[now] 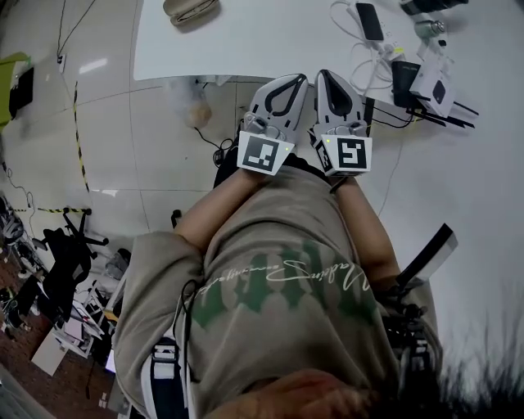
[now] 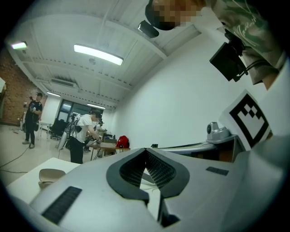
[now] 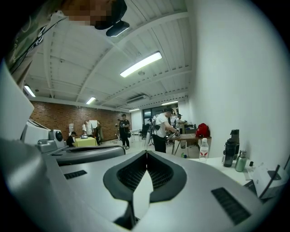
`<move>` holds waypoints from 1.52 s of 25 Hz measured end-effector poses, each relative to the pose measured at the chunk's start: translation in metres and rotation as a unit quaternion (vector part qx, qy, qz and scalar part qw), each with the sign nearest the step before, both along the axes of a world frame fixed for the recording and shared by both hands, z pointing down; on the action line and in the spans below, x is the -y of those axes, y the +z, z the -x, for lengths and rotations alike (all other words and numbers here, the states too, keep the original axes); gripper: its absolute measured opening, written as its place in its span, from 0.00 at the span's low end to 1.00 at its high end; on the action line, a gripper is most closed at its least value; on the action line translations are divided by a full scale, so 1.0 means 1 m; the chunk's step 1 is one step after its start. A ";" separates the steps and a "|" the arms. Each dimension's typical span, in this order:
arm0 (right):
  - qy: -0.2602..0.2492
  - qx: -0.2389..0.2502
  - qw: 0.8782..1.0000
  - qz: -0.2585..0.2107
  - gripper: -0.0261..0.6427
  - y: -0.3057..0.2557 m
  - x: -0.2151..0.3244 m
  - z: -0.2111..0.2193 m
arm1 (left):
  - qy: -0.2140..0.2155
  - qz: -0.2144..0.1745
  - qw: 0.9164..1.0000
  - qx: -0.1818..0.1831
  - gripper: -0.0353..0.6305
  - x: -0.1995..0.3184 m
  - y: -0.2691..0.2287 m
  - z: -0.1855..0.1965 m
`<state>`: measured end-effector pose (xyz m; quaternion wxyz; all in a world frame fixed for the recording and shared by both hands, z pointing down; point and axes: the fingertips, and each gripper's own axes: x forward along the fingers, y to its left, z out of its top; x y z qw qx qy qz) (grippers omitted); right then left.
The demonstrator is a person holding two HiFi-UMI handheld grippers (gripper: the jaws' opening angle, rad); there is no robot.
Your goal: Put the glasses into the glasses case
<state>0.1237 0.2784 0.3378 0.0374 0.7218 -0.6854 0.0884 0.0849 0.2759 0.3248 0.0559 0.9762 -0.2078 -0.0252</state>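
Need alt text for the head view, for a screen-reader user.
Seen from steeply above, a person in a beige sweatshirt holds the left gripper and right gripper side by side in front of their body, jaws shut and empty, tips toward a white table. A beige glasses case lies at the frame's top; cables and small devices sit at right.

White table [image 1: 270, 37], seen from above. A tan glasses case [image 1: 190, 10] lies alone near the far left edge. Well apart at right are a phone [image 1: 369, 20] among white cables [image 1: 350, 33], a black block [image 1: 404, 79], and a white device [image 1: 434, 80] just beside it.
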 end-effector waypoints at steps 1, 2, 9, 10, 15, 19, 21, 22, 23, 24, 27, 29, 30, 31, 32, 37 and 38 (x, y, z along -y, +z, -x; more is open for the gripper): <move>0.002 0.002 1.000 -0.004 0.06 -0.001 -0.011 -0.006 | -0.005 0.006 1.000 -0.002 0.06 -0.008 0.000 -0.005; 0.003 0.004 1.000 -0.007 0.06 -0.001 -0.022 -0.012 | -0.010 0.012 1.000 -0.003 0.06 -0.015 -0.001 -0.010; 0.000 0.015 1.000 -0.019 0.06 0.001 -0.087 -0.037 | -0.026 0.012 1.000 0.008 0.06 -0.077 0.002 -0.035; -0.003 0.015 1.000 -0.021 0.06 0.001 -0.095 -0.037 | -0.028 0.013 0.999 0.013 0.06 -0.085 0.003 -0.036; -0.017 0.009 0.999 -0.031 0.06 -0.002 -0.127 -0.033 | -0.029 -0.002 0.999 0.033 0.06 -0.116 0.001 -0.037; -0.016 -0.003 0.999 -0.043 0.06 -0.016 -0.146 -0.030 | -0.022 -0.009 0.999 0.033 0.06 -0.128 -0.011 -0.039; -0.015 -0.008 0.999 -0.049 0.06 -0.019 -0.150 -0.031 | -0.024 -0.008 0.999 0.031 0.06 -0.132 -0.013 -0.043; -0.016 -0.011 0.998 -0.052 0.06 -0.020 -0.152 -0.032 | -0.023 -0.009 0.999 0.030 0.06 -0.134 -0.013 -0.045; -0.018 -0.014 0.998 -0.054 0.06 -0.021 -0.153 -0.032 | -0.021 -0.011 0.999 0.030 0.06 -0.137 -0.013 -0.047; -0.018 -0.016 0.998 -0.055 0.06 -0.021 -0.153 -0.033 | -0.018 -0.014 0.999 0.030 0.06 -0.140 -0.013 -0.050; -0.012 -0.022 0.998 -0.051 0.06 -0.021 -0.154 -0.038 | -0.013 -0.015 0.999 0.029 0.06 -0.147 -0.012 -0.052; -0.011 -0.022 0.998 -0.052 0.06 -0.021 -0.156 -0.038 | -0.016 -0.011 0.999 0.028 0.06 -0.147 -0.012 -0.051; -0.010 -0.022 0.998 -0.052 0.06 -0.021 -0.157 -0.038 | -0.017 -0.012 0.999 0.029 0.06 -0.148 -0.012 -0.050; -0.009 -0.021 0.998 -0.051 0.06 -0.022 -0.157 -0.038 | -0.017 -0.015 0.999 0.032 0.06 -0.149 -0.012 -0.048; -0.010 -0.022 0.998 -0.056 0.06 -0.023 -0.157 -0.036 | -0.017 -0.018 0.999 0.036 0.06 -0.150 -0.011 -0.047; -0.025 -0.022 0.997 -0.075 0.06 -0.023 -0.156 -0.029 | -0.026 -0.012 0.998 0.047 0.06 -0.154 -0.007 -0.038; -0.027 -0.023 0.997 -0.075 0.06 -0.023 -0.156 -0.028 | -0.029 -0.012 0.998 0.047 0.06 -0.155 -0.006 -0.036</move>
